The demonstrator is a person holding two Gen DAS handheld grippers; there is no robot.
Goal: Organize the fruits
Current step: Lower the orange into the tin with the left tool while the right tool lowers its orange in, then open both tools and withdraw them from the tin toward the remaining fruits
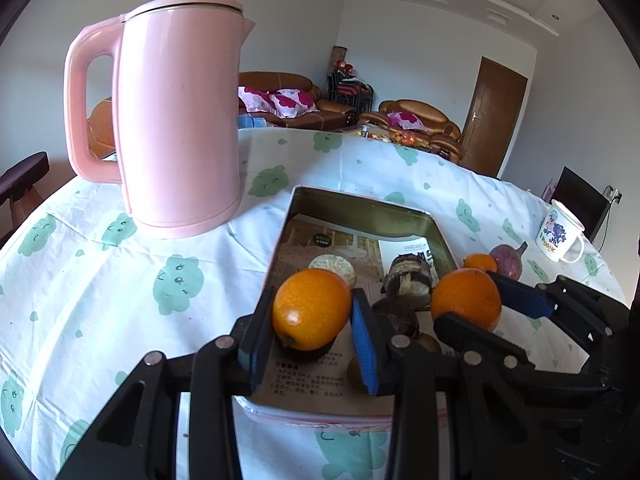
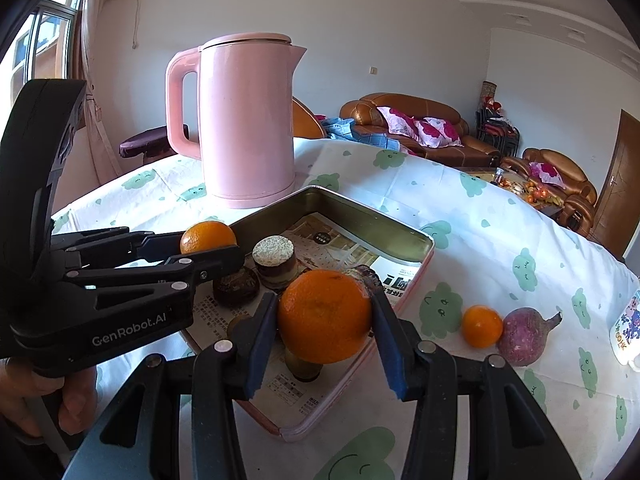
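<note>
Already, both grippers carry fruit over the open tin tray [image 2: 420, 246]. The left gripper [image 1: 312, 312] has its blue pads clamped on an oval orange [image 1: 311, 309], and the right gripper [image 2: 325, 318] is clamped on a rounder orange [image 2: 325, 316]; each hangs above the tray's paper-lined floor, neither yet set down.

Inside the tray sit several dark round pieces, among them a layered one with a pale speckled top [image 2: 274, 260] and a dark glossy one [image 2: 236, 286] (fruit or cakes, I cannot say). So the sorting looks partly done at best: 2 oranges are about to go in, I judge, while 2 things wait on the cloud-print tablecloth [image 2: 480, 216] to the tray's right, a small mandarin [image 2: 482, 326] and, touching it, a purple root-like thing with a curled stalk [image 2: 528, 336].

A pink kettle [image 1: 180, 112] stands just behind the tray, and a printed enamel mug [image 1: 560, 234] sits near the table's far right edge.

Much is hard to read. The gripper frames cover the tray's near end, and a small brownish thing under the right-hand orange is only half seen. The mug is cut off in the right wrist view. A hand [image 2: 24, 396] shows dimly at the lower left there, holding the left gripper's handle.
</note>
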